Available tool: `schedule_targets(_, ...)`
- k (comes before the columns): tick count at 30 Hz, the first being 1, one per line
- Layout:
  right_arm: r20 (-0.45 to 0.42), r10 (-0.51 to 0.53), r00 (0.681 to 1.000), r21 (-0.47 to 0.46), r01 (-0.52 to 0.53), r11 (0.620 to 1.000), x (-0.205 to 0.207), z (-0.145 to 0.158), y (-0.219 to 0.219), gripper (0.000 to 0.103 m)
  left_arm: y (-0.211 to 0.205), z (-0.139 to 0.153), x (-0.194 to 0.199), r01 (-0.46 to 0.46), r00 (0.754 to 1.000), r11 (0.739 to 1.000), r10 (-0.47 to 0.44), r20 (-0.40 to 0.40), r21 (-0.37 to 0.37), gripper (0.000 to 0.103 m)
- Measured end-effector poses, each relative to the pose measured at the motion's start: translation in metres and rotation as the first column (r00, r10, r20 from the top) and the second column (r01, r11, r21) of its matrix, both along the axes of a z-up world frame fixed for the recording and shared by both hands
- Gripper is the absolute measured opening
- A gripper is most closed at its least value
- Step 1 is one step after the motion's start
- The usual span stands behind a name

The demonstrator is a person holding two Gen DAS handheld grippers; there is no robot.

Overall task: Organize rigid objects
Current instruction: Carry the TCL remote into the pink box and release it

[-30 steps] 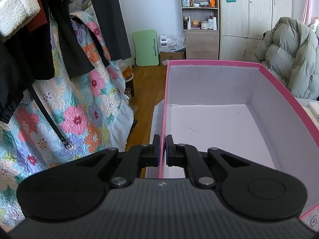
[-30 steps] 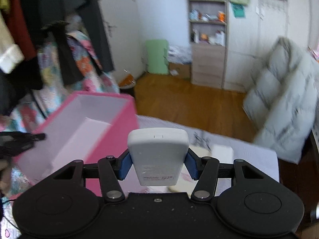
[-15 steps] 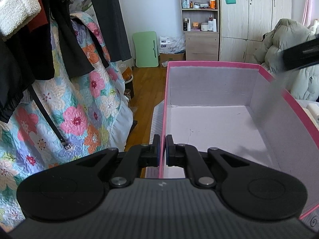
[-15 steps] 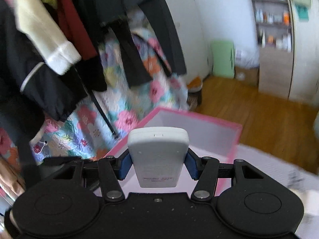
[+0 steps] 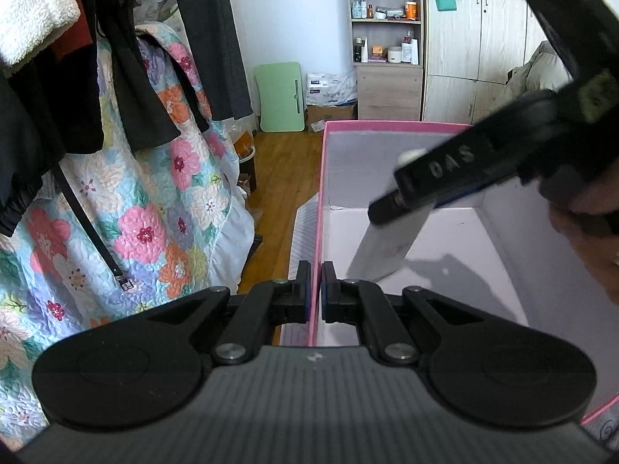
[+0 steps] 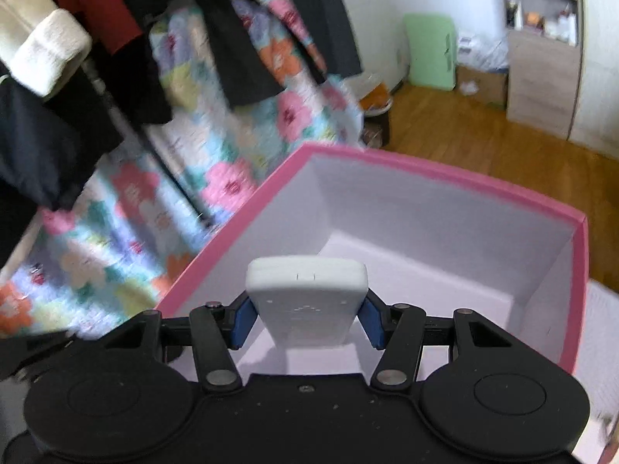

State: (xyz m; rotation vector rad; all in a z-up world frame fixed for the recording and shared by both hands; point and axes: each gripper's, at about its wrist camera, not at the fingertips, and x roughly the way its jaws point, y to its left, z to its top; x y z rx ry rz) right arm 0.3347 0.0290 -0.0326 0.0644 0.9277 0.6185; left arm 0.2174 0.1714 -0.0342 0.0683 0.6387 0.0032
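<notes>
Within the last second our right tongs [image 6: 307, 323], pinching the white remote [image 6: 307, 301], swung over the pink box [image 6: 425, 208], ready to lower, while our left tongs [image 5: 315, 294] stay clamped on its wall.

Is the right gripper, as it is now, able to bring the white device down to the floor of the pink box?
Probably yes. The right gripper holds the white device inside the open pink box, and nothing lies beneath it. The left gripper pinches the near wall, off to the side.
</notes>
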Motion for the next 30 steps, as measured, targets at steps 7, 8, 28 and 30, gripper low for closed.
schedule_targets(7, -0.146, -0.001, 0.989, -0.016, -0.001, 1.0, -0.019, -0.011, -0.01, 0.061, 0.003, -0.002, 0.0, 0.01, 1.0, 1.0, -0.01, 0.0, -0.021, 0.004)
schedule_targets(8, -0.175, 0.004, 0.985, -0.008, -0.005, 1.0, -0.02, -0.017, -0.011, 0.061, 0.003, -0.003, 0.0, 0.011, 1.0, 1.0, -0.011, 0.001, -0.024, 0.004)
schedule_targets(28, -0.217, 0.031, 0.976, 0.294, 0.035, 0.955, -0.054, 0.014, -0.067, 0.063, -0.001, -0.005, 0.006, 0.014, 0.999, 1.0, -0.013, -0.038, 0.023, 0.004)
schedule_targets(30, -0.162, -0.002, 0.987, 0.297, 0.051, 0.954, -0.062, 0.033, -0.083, 0.063, -0.003, -0.005, 0.005, 0.016, 0.999, 0.999, -0.015, -0.042, 0.037, 0.004)
